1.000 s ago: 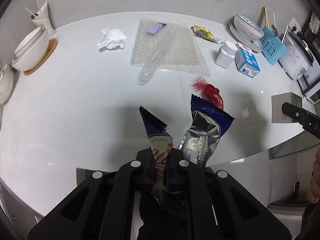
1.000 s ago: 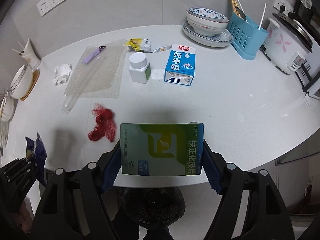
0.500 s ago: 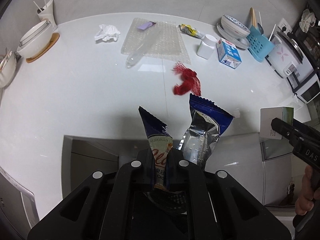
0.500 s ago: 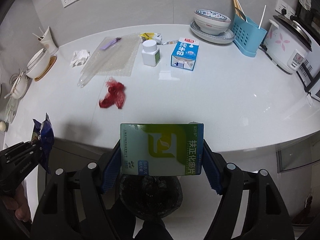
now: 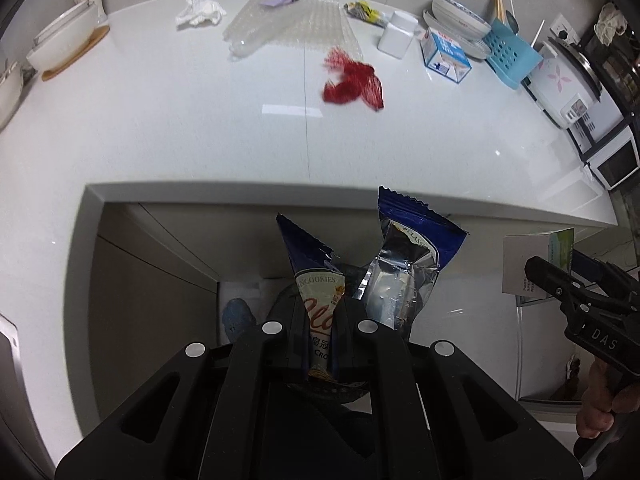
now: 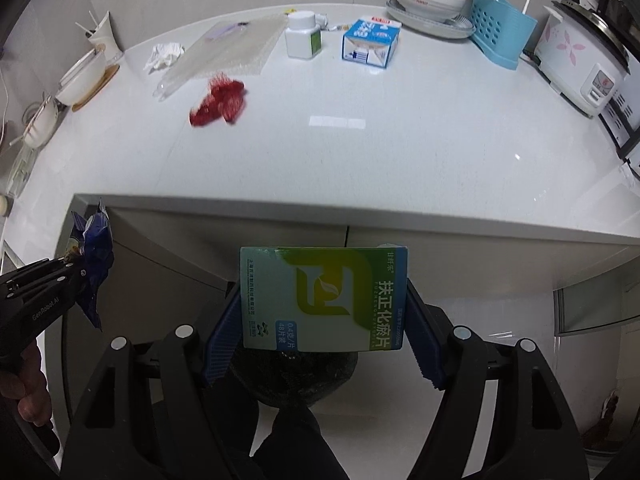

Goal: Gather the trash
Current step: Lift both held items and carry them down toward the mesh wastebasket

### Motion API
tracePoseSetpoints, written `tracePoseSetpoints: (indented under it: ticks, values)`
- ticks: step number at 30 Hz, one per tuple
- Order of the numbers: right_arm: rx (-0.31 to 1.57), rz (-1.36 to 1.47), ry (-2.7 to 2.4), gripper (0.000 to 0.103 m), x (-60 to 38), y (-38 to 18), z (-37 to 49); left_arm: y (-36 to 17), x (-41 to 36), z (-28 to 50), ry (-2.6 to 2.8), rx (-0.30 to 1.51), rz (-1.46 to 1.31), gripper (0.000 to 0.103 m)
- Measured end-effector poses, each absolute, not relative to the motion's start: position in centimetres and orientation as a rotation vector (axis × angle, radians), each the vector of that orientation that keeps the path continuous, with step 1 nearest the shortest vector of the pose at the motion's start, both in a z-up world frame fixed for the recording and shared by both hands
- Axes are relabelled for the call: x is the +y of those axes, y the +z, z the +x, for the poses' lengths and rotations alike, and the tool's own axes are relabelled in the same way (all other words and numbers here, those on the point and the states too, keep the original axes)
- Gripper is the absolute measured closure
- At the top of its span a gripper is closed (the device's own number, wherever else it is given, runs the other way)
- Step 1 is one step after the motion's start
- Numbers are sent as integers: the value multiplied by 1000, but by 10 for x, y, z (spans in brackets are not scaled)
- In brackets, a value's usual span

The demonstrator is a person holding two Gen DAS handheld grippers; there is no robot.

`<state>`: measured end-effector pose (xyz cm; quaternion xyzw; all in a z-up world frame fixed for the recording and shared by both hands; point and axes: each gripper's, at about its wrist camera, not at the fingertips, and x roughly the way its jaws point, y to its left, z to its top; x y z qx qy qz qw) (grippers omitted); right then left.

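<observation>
Your left gripper (image 5: 320, 320) clamps a cookie wrapper (image 5: 318, 300); your right gripper (image 6: 324, 320) clamps a medicine box (image 6: 324, 298) above the black-lined bin (image 6: 296, 376), low centre.

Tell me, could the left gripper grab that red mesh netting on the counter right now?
Probably not. The left gripper is shut on a blue cookie wrapper and is held off the counter's edge, away from the red mesh netting. It would need emptying first.

The near half of the worktop (image 6: 400, 160) lies bare and open to a pass. Red netting (image 6: 219, 103), bubble wrap (image 6: 236, 50), a white bottle (image 6: 302, 36) and a milk carton (image 6: 370, 42) crowd the far side.
</observation>
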<state>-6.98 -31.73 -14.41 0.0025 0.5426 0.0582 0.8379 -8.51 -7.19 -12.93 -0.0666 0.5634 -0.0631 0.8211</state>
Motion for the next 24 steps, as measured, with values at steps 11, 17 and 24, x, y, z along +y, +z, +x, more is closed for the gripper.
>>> tracePoseSetpoints:
  ticks: [11,17,24]
  values:
    - [1204,-2,139,33,-316,-207,-77,-183,-95,-102,-173,1239,-125,97]
    - [1238,16,115,33,-321,-236,-77,-218,-109,-102,-196,1260,-89,97]
    - [1259,31,76,33,-332,-246,-81,-254,-127,-106,-228,1330,-45,97]
